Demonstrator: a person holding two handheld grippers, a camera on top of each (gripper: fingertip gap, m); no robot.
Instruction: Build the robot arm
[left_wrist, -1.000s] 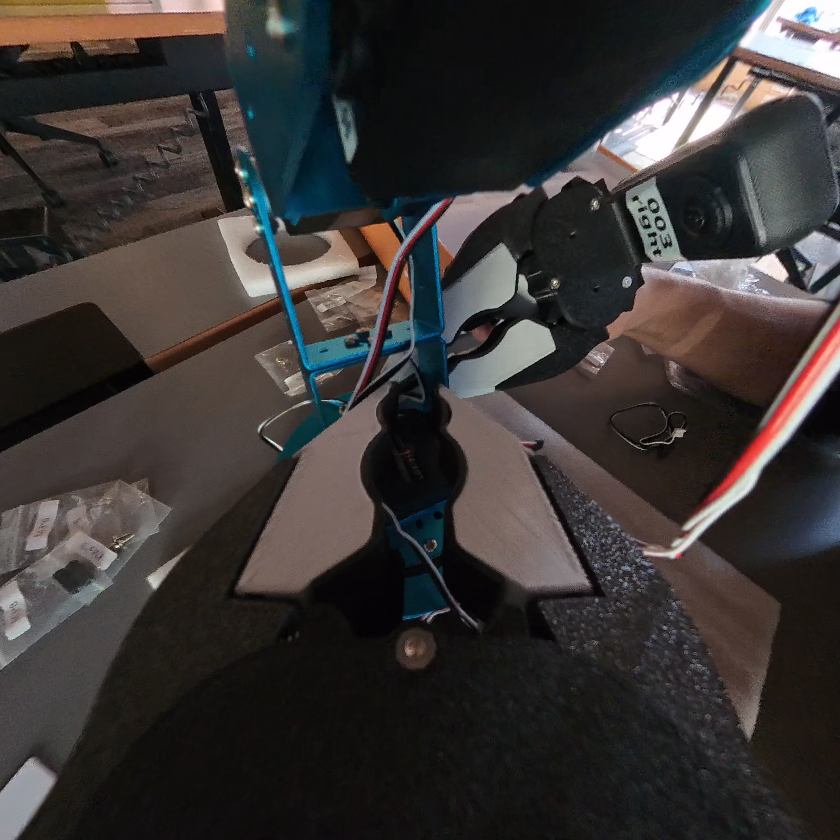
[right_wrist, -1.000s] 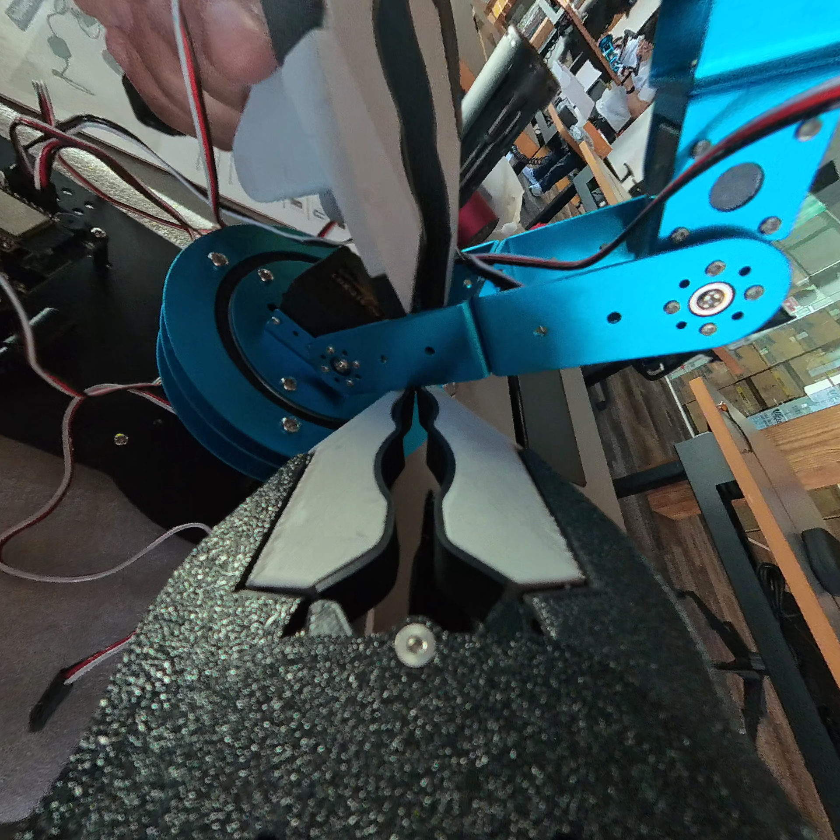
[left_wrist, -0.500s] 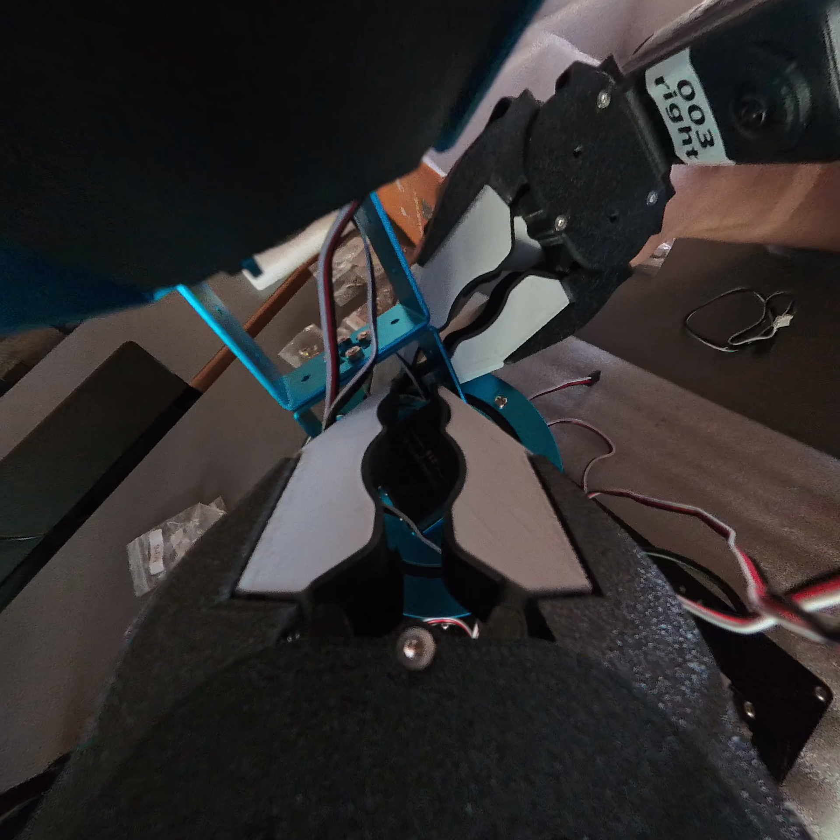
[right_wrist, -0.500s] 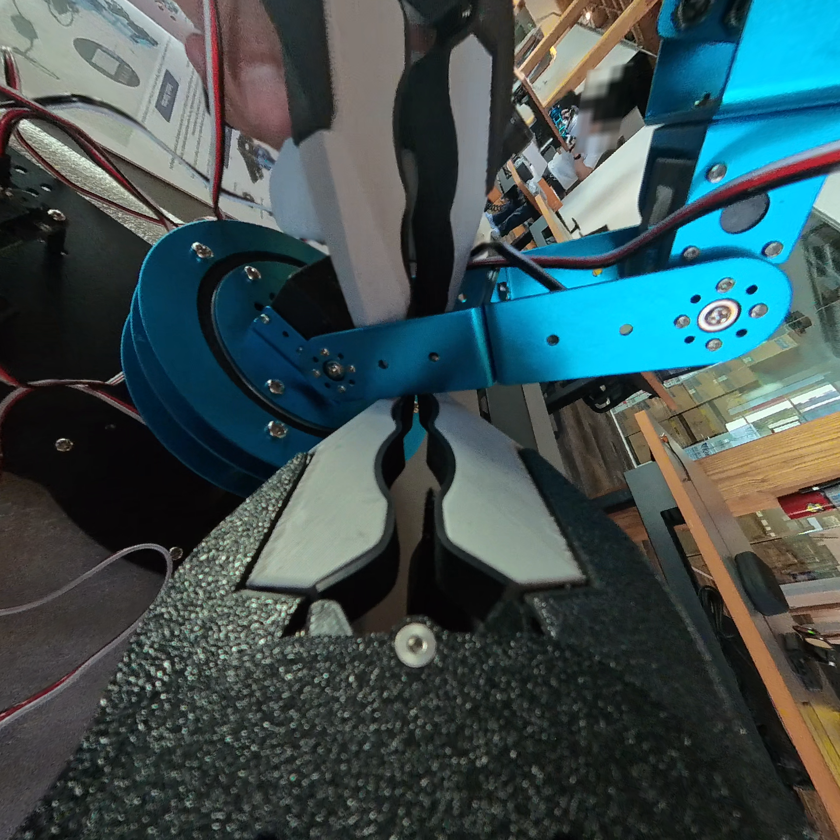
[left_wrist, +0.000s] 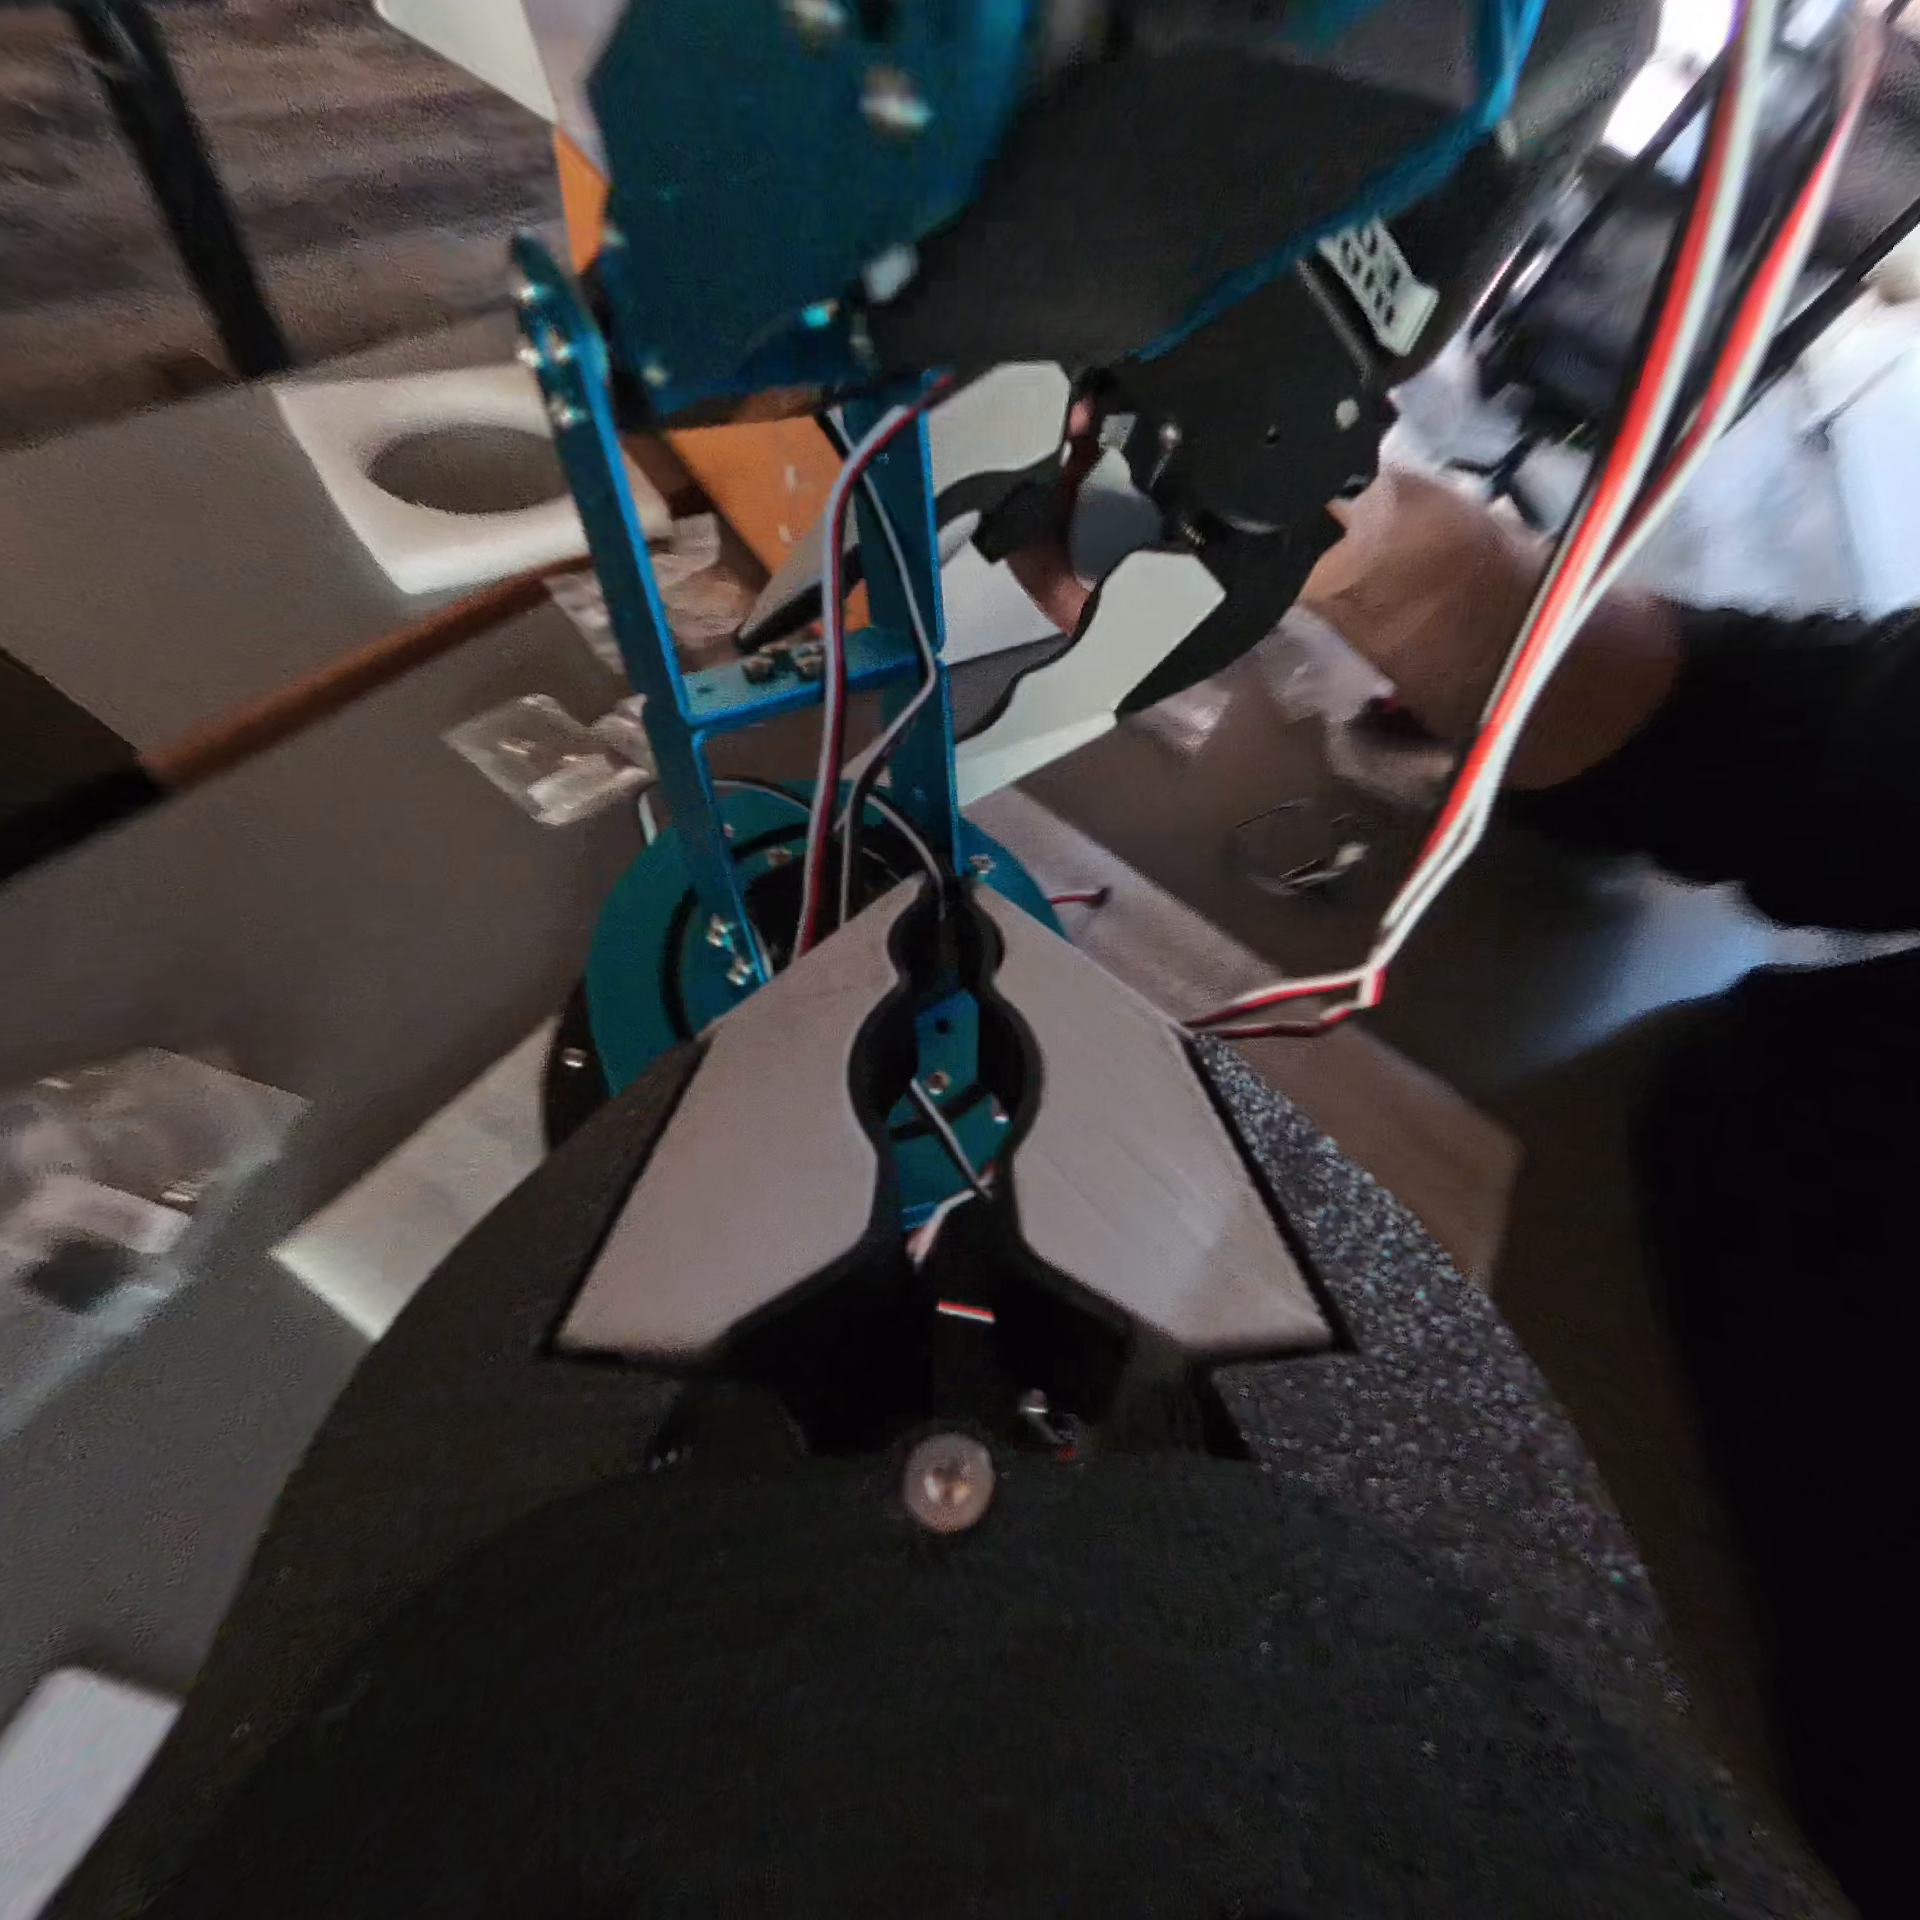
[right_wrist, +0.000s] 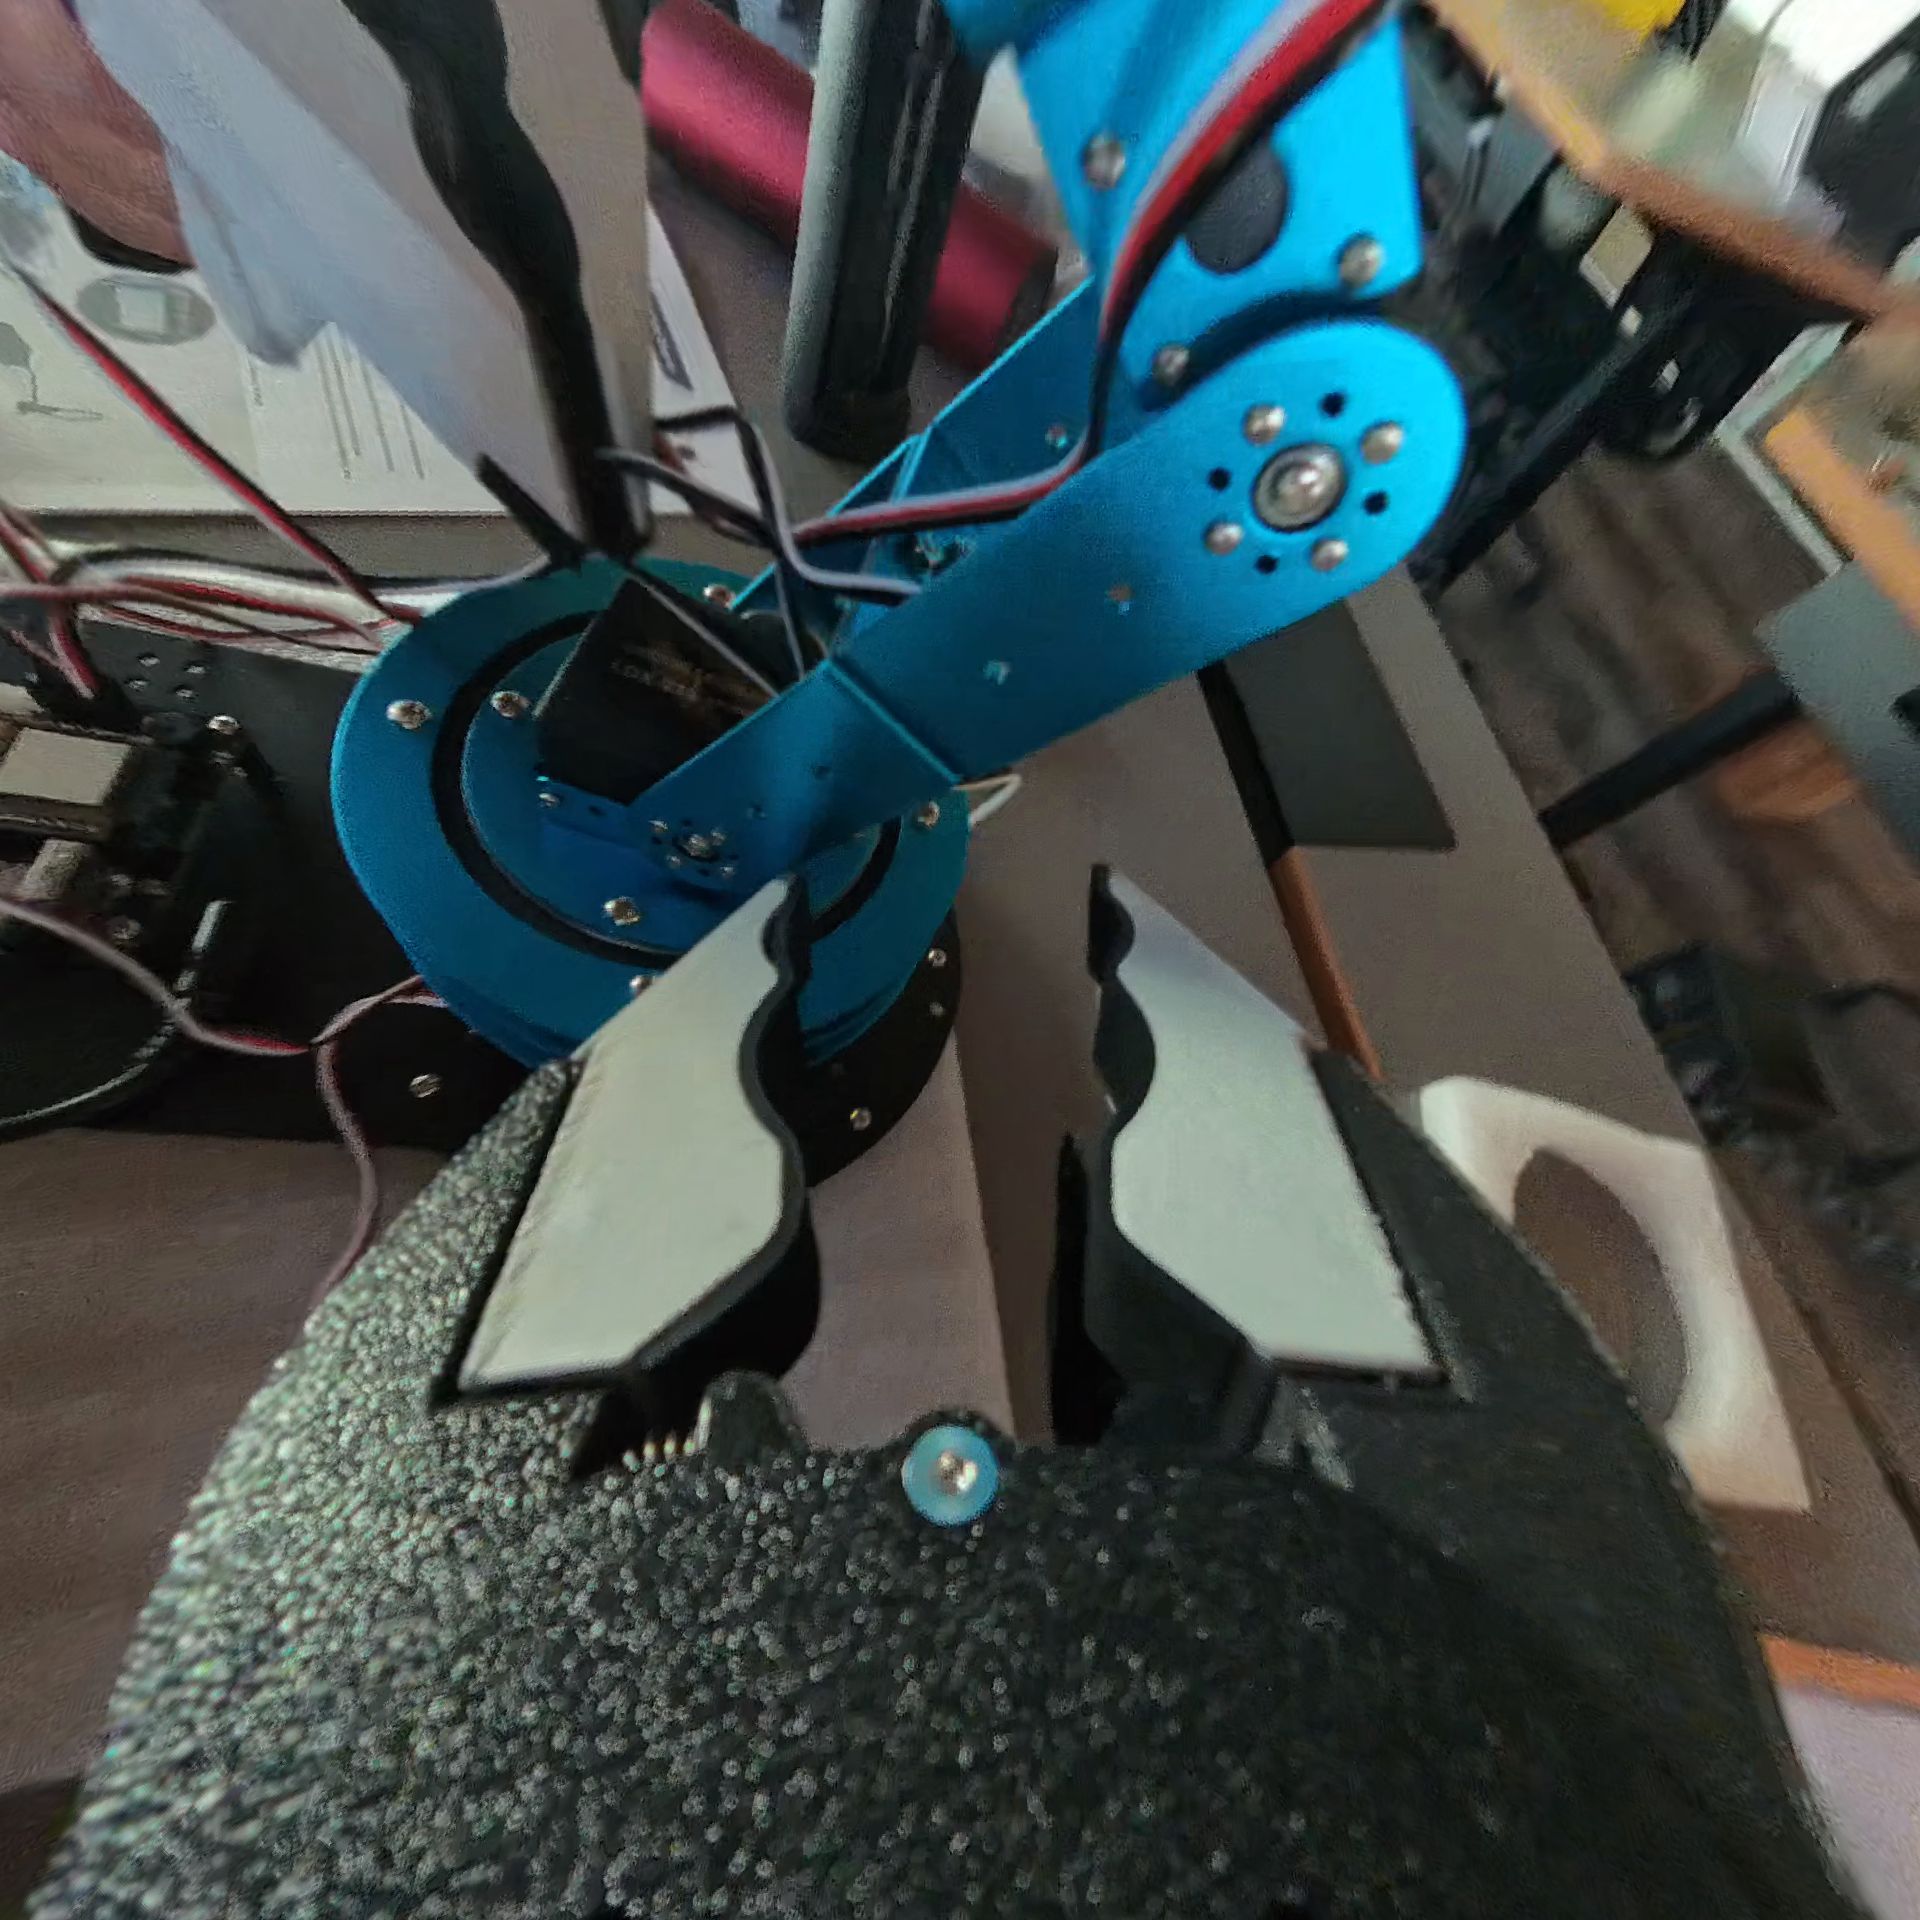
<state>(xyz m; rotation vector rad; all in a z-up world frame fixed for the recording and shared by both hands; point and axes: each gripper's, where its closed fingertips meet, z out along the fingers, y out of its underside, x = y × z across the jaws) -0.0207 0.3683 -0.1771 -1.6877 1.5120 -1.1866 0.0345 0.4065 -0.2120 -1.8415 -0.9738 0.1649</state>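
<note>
table (right_wrist: 1143, 935): grey, filling the lower half of both views
blue arm (right_wrist: 1091, 603): small metal robot arm, leaning from the frame centre to the upper right in the right wrist view
base (right_wrist: 416, 831): blue round ring sitting on a black plate, centre left
left gripper (left_wrist: 940, 894): tips pinching narrowly on the arm's blue bracket (left_wrist: 940, 1023) and servo wires (left_wrist: 831, 810), frame centre
right gripper (right_wrist: 940, 883): jaws standing wide, gripping nothing, hovering just beside the base
foam block (left_wrist: 416, 499): white, with a round hole, lying upper left
</note>
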